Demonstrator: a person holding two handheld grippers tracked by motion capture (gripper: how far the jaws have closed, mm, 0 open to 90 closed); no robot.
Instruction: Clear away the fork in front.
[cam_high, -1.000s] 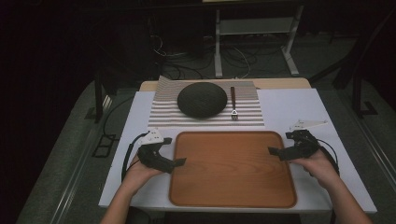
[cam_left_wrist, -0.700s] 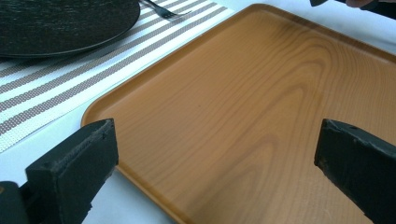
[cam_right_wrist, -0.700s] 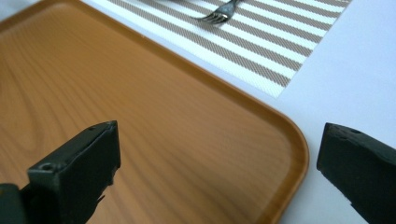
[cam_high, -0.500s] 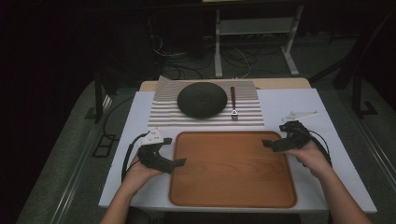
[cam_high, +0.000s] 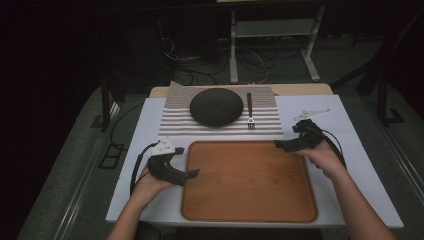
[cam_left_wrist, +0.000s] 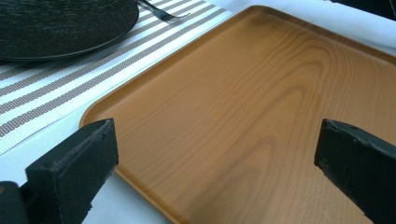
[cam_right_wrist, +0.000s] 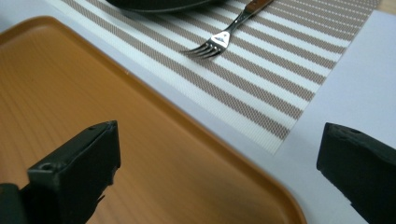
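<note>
A bare wooden tray (cam_high: 249, 180) lies at the table's front middle. Behind it a dark round plate (cam_high: 216, 106) and a fork (cam_high: 249, 115) with a brown handle rest on a striped placemat (cam_high: 175, 117). My left gripper (cam_high: 189, 174) hovers at the tray's left edge, open, jaws wide over the tray (cam_left_wrist: 243, 121) with nothing between them. My right gripper (cam_high: 281, 145) is at the tray's far right corner, open and empty, above the tray rim (cam_right_wrist: 224, 154) and pointing toward the fork (cam_right_wrist: 219, 39) and placemat (cam_right_wrist: 280, 70).
A white mat (cam_high: 345, 165) covers the table under everything. A small white bracket-like piece (cam_high: 312, 113) lies at the back right. Past the table's far edge the floor holds cables and a metal stand (cam_high: 272, 45).
My right gripper has moved away from the tray's right edge, up and toward the far right corner near the fork. The left gripper has stayed put.
</note>
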